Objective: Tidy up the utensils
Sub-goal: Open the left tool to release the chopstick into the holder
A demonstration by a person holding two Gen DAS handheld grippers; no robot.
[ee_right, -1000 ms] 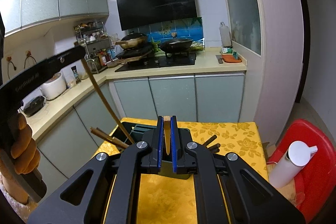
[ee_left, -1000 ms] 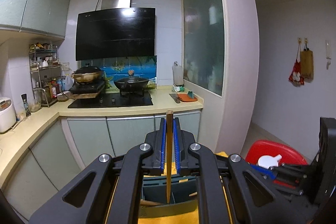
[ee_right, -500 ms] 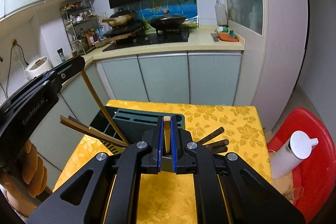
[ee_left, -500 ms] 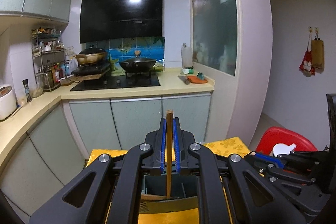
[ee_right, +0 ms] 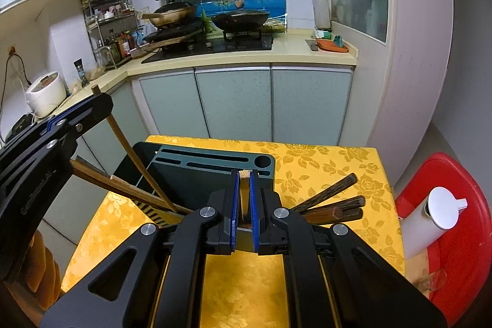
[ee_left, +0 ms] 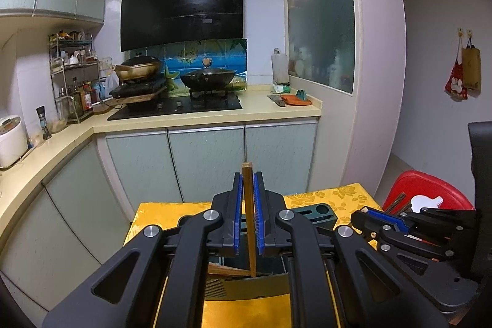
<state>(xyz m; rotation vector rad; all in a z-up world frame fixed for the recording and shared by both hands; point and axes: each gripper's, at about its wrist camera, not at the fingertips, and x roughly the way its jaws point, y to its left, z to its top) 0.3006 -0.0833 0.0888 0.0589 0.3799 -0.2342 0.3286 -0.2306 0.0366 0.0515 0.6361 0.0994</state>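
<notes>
Gripping one chopstick (ee_left: 248,214) each, both claws; dark chopsticks (ee_right: 333,203) clear only from right wrist.

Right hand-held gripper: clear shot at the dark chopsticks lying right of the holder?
Probably not yet: the right hand-held gripper is shut on a light chopstick. The dark chopsticks themselves lie uncovered beside the holder.
</notes>
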